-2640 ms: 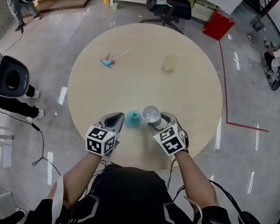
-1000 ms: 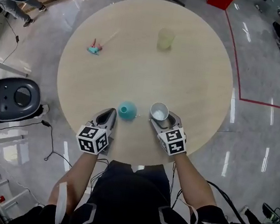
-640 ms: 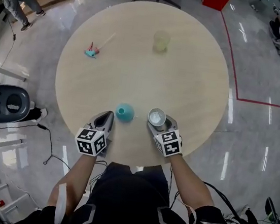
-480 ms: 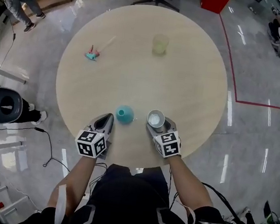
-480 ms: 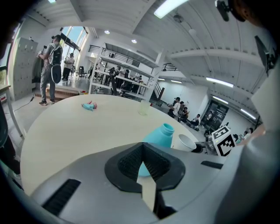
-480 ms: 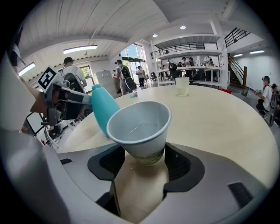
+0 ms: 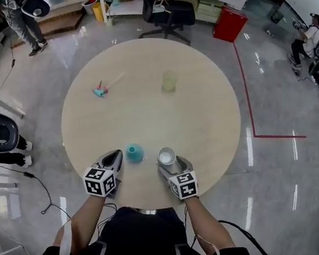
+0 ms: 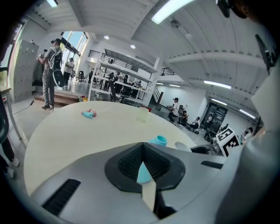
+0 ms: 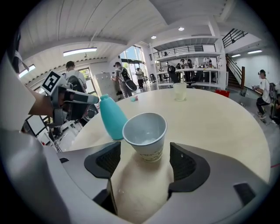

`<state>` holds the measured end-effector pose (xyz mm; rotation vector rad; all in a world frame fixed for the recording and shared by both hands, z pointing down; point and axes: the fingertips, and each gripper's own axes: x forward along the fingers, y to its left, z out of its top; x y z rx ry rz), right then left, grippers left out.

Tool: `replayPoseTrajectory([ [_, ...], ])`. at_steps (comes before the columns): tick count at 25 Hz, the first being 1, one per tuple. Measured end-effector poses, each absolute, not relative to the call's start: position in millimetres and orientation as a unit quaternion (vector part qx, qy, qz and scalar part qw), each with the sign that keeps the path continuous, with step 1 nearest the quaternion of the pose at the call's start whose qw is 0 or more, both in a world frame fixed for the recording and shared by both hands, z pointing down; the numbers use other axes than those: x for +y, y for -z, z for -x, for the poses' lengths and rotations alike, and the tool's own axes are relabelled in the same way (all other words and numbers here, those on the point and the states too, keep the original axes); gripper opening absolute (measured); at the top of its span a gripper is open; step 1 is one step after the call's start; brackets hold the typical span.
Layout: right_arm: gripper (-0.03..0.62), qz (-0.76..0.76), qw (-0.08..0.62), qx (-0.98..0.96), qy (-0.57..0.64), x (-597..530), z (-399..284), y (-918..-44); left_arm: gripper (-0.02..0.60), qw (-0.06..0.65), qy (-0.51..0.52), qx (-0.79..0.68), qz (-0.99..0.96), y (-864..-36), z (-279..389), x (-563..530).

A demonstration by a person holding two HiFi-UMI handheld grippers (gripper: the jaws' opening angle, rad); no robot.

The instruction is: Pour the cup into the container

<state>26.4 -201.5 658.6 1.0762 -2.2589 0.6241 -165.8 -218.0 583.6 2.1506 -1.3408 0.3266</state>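
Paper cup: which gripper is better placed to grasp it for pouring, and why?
Right. The right gripper has the paper cup standing between its jaws, which have just been opening, pads clear of it. The left gripper, jaws together, sits near the teal container.

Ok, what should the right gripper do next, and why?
Probably draw the right gripper straight back. Its jaws have just been opening, and the paper cup stands upright on the table between them, clear of both pads, beside the teal bottle.
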Motion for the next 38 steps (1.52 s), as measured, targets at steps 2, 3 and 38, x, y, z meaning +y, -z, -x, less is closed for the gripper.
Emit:
replayPoseTrajectory([
  [2,0.352,-0.395,0.281,-0.843,-0.233,-199.0,-25.6,-655.3,-0.005,0.283,-0.120,-0.502,-0.808,-579.4,166.4,-220.7],
  [3,0.367,-0.391,0.283,-0.844,-0.233,-197.3,-24.7,-654.8,-0.005,0.281,-0.119,-0.502,-0.809,-578.3,167.3,-221.8],
  [38,0.008,-0.380,0.082,-0.915,-0.112,-224.5,-21.2,-434.2,-0.005,0.214,-0.030,-0.500,-0.839,-431.5,120.6,-200.3],
])
